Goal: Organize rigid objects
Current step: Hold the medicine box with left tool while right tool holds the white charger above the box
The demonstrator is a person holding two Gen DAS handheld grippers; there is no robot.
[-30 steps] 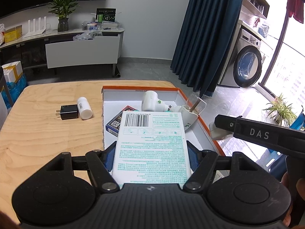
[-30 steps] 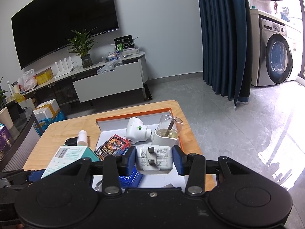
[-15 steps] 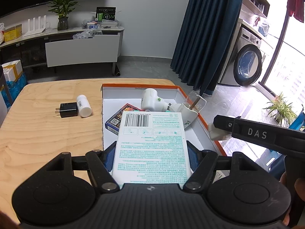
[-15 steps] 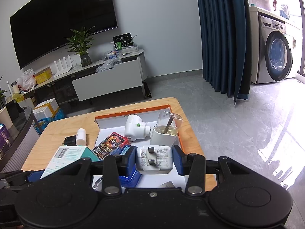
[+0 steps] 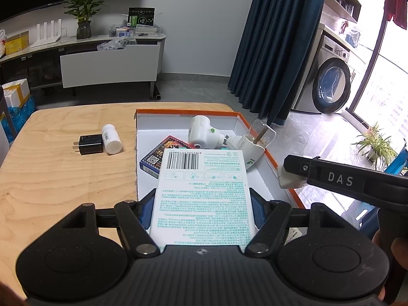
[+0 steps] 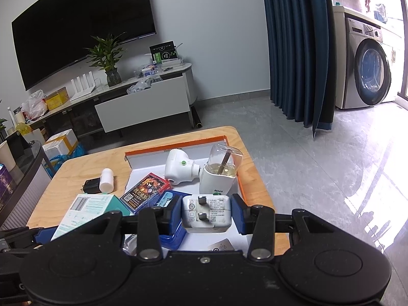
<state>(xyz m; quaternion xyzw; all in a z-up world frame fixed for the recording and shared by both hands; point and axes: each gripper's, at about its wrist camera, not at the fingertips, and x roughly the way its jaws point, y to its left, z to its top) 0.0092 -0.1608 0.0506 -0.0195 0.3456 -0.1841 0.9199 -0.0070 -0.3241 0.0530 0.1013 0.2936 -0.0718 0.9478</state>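
The white and teal box (image 5: 202,196) was clamped between the blue pads of the left gripper (image 5: 202,210), held above the near end of the orange-edged tray (image 5: 270,156). Its long axis ran straight away from the gripper, near to far, with the barcode end pointing toward the far wall of the tray and the printed face up. Directly beyond that far end lay the dark card box (image 5: 163,156), and farther still the white round device (image 5: 202,134) and the white cup with a clear lid (image 5: 252,148), so I judged that open tray floor lay mostly under and to the right of the box rather than ahead of it. To its right, the right gripper (image 6: 207,214) was closed on the white charger (image 6: 207,214), prongs facing back at the camera, hanging over the near right part of the tray just short of the cup. It was the nearer of the 2 to the tray's right wall. Out on the wooden table (image 5: 51,178), well to the left of the tray, the black plug (image 5: 90,144) and the white bottle (image 5: 111,139) lay touching side by side, the bottle's long axis running near to far. The left hand was nearer those 2.
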